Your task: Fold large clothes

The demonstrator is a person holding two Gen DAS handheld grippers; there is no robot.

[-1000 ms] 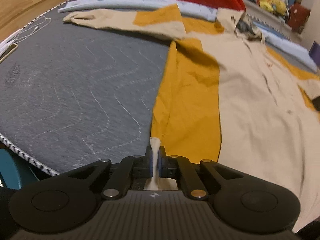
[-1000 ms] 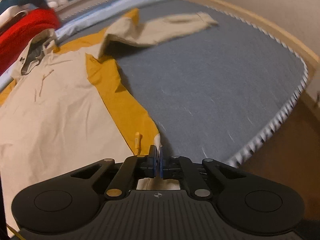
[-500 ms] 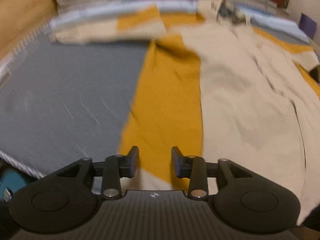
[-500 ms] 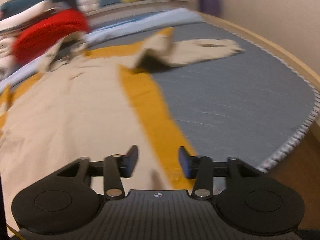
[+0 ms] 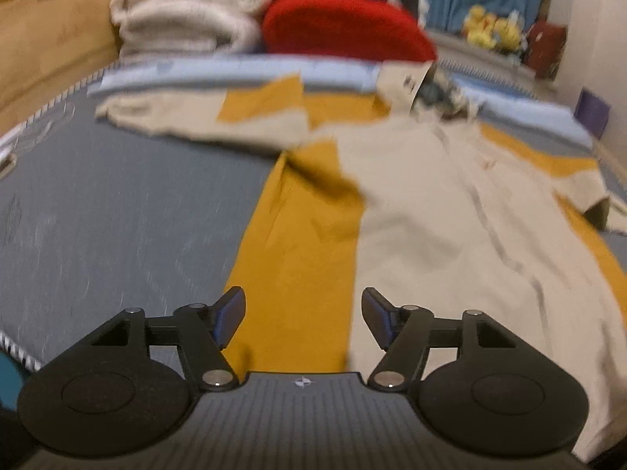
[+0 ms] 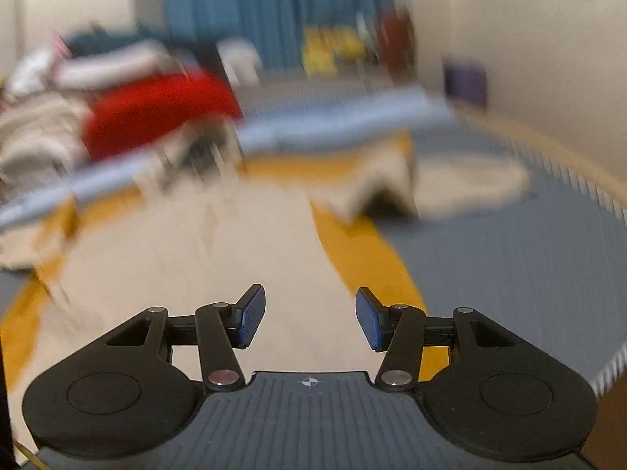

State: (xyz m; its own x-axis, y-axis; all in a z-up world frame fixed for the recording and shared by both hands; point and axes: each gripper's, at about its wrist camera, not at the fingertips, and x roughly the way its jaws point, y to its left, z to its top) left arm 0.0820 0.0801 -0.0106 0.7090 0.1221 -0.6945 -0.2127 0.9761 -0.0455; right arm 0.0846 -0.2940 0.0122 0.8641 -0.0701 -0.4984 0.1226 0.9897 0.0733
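A large beige and mustard-yellow shirt [image 5: 411, 211] lies spread flat on the grey-blue mattress [image 5: 117, 211], collar at the far end, sleeves stretched out to both sides. My left gripper [image 5: 303, 319] is open and empty above the shirt's lower left mustard panel. My right gripper [image 6: 309, 319] is open and empty above the shirt [image 6: 196, 258] near its lower right mustard strip. The right wrist view is blurred.
Folded beige blankets [image 5: 184, 15] and a red cushion [image 5: 345, 23] are stacked beyond the shirt's collar. A light blue sheet [image 5: 235, 70] runs along the far edge. The mattress edge [image 6: 603, 368] drops off at right; yellow plush toys [image 5: 490, 27] sit at the back.
Both grippers were shut on the shirt's bottom hem corners; they have let go, opened wide and risen, tilting up toward the far end of the bed.
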